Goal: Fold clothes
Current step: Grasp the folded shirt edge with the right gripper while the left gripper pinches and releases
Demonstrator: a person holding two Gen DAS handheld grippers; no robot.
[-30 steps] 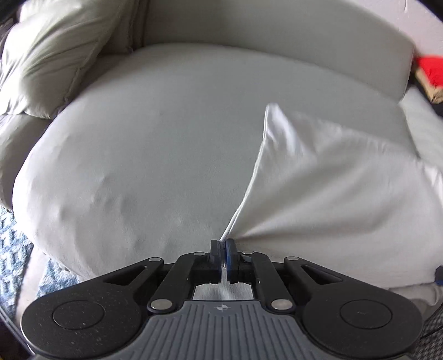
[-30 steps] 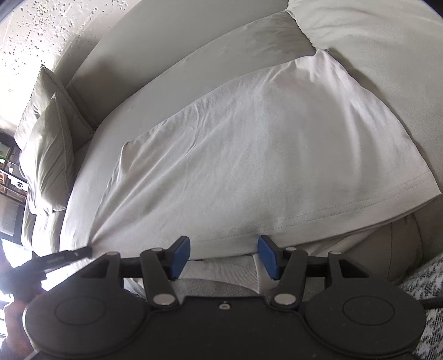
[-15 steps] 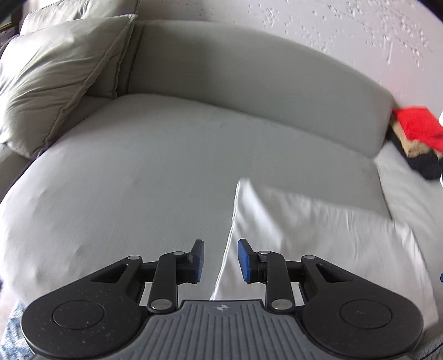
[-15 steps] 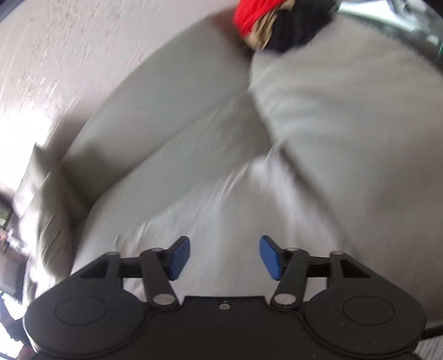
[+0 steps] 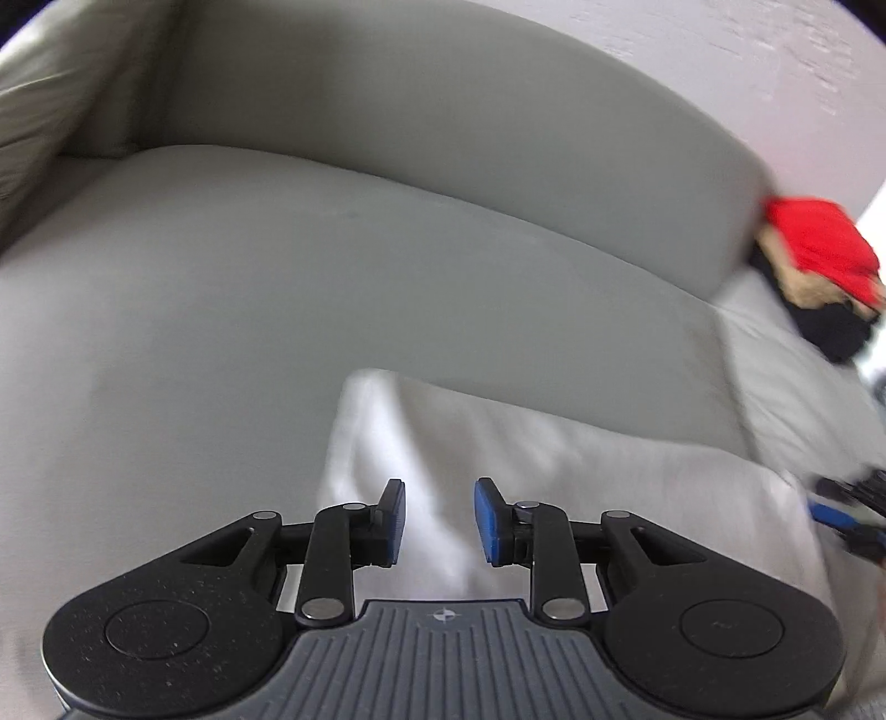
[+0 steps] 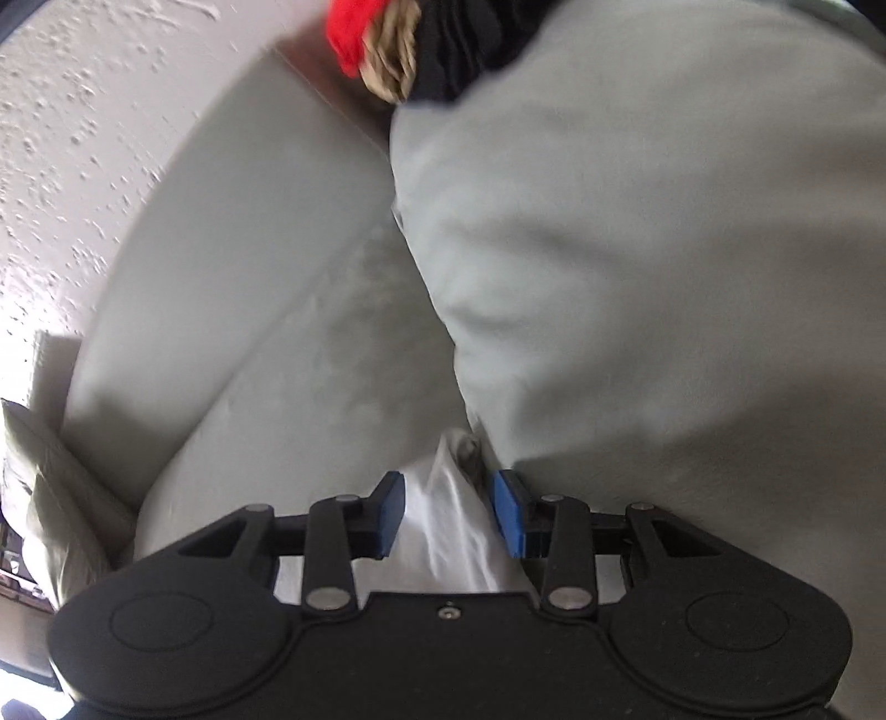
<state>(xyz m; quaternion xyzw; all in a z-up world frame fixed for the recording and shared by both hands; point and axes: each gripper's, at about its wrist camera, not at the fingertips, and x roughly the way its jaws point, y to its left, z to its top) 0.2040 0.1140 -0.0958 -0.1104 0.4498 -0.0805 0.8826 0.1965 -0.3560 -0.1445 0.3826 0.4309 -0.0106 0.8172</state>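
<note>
A white garment (image 5: pixel 526 454) lies flat on the grey sofa seat (image 5: pixel 221 310). My left gripper (image 5: pixel 440 520) hovers over its near left part, open, with nothing between the blue pads. In the right wrist view a bunched corner of the white garment (image 6: pixel 448 498) rises between the pads of my right gripper (image 6: pixel 449 515), beside the seam of the adjoining cushion (image 6: pixel 664 277). Its jaws are closing around that corner, and the pads do not visibly press on it. The right gripper (image 5: pixel 847 523) also shows, blurred, at the right edge of the left wrist view.
A pile of red, tan and black clothes (image 5: pixel 819 260) sits at the far right end of the sofa, and the same pile (image 6: pixel 398 50) tops the right wrist view. The backrest (image 5: pixel 443 138) runs behind the seat. A pillow (image 5: pixel 50 83) leans at the left.
The left gripper let go of the garment's corner, opened and moved on over the cloth. The right gripper swung to the far corner by the cushion seam, and its jaws narrowed around the cloth.
</note>
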